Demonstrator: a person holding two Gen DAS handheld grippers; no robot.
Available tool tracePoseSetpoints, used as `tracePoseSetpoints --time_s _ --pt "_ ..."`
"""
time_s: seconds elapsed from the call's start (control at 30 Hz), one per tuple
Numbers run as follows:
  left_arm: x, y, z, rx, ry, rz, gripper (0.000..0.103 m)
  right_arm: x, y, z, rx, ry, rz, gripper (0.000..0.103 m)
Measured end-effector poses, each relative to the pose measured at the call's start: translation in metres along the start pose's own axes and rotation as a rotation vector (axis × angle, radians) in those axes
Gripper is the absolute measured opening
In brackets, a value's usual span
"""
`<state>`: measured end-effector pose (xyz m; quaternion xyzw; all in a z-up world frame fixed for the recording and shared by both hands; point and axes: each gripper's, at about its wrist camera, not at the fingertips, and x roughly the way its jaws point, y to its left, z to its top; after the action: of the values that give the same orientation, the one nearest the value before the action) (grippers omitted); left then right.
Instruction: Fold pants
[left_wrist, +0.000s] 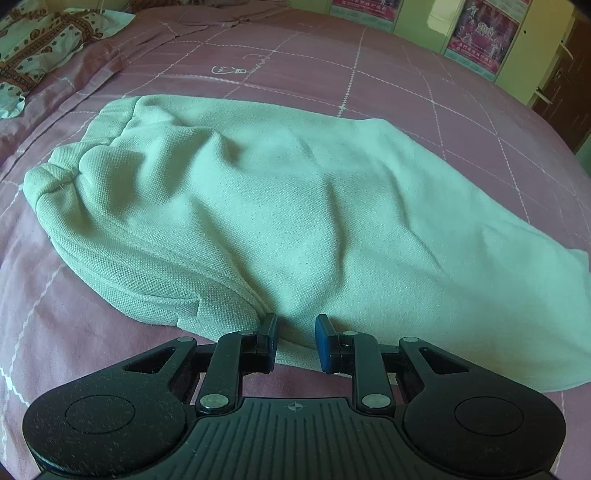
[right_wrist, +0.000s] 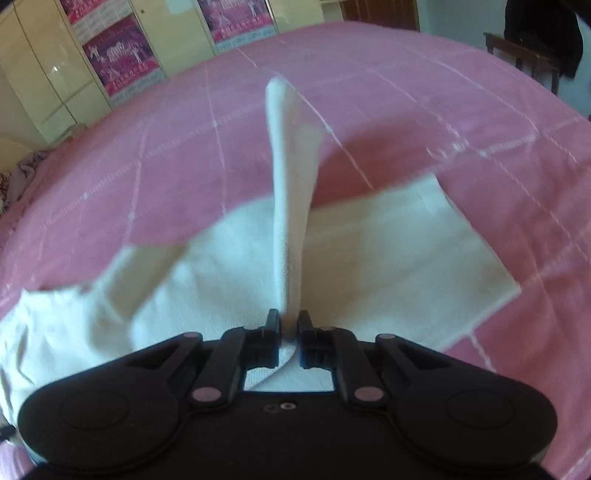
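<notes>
Pale white-green knit pants (left_wrist: 258, 206) lie on the pink bed, waistband at the far left, legs running to the right. My left gripper (left_wrist: 295, 341) is open, its blue-padded fingers straddling the near edge of the pants without gripping it. In the right wrist view the pants (right_wrist: 388, 251) spread over the bed. My right gripper (right_wrist: 288, 332) is shut on an edge of the pants, and that strip of cloth (right_wrist: 291, 192) is lifted, stretching away from the fingers above the bed.
The pink quilted bedspread (left_wrist: 332, 74) covers the bed. A patterned cloth (left_wrist: 40, 44) lies at its far left. Yellow wardrobe doors with pink posters (right_wrist: 122, 62) stand beyond the bed. A dark wooden chair (right_wrist: 528, 59) stands at the far right.
</notes>
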<state>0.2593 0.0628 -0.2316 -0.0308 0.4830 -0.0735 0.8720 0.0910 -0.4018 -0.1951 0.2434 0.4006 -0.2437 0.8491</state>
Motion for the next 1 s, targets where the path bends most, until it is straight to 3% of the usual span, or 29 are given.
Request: tracePoseSetpoints --time_s 0.07,0.2,0.37,0.53,0.6,0.63,0.7,0.8,0.83,0.93,1.0 --pt "-0.001 -0.006 -0.001 0.016 -0.008 0.025 0.024 0.007 -0.009 -0.015 0.003 0.006 0.022 0.007" --pt "-0.002 -0.010 0.001 0.030 -0.006 0.046 0.024 -0.006 -0.013 -0.004 0.055 -0.047 0.072 0.027" --pt "-0.017 -0.031 0.002 0.067 -0.060 0.063 0.024 -0.002 -0.044 0.012 0.169 -0.081 0.046 0.029" --pt "-0.022 -0.093 0.013 0.132 -0.062 -0.047 0.024 0.006 -0.077 0.024 0.331 -0.131 0.035 0.023" --pt "-0.016 -0.124 0.012 0.151 -0.039 -0.095 0.024 0.006 -0.082 0.028 0.333 -0.145 0.026 0.005" --pt "-0.012 -0.137 0.011 0.167 -0.028 -0.110 0.024 0.004 -0.083 0.031 0.340 -0.142 0.053 0.005" --pt "-0.004 -0.164 0.003 0.201 -0.013 -0.117 0.024 -0.022 -0.075 0.037 0.301 -0.226 0.130 0.005" --pt "0.007 -0.177 -0.010 0.215 0.008 -0.100 0.024 -0.068 -0.062 0.035 0.155 -0.389 0.148 0.004" --pt "0.009 -0.179 -0.015 0.229 0.003 -0.087 0.024 -0.064 -0.067 0.030 0.147 -0.367 0.116 0.004" --pt "0.007 -0.182 -0.020 0.287 -0.007 -0.073 0.024 -0.019 -0.094 0.006 0.182 -0.162 0.021 0.004" --pt "0.005 -0.179 -0.018 0.279 0.012 -0.080 0.024 -0.007 -0.102 -0.005 0.201 -0.131 0.022 0.004"
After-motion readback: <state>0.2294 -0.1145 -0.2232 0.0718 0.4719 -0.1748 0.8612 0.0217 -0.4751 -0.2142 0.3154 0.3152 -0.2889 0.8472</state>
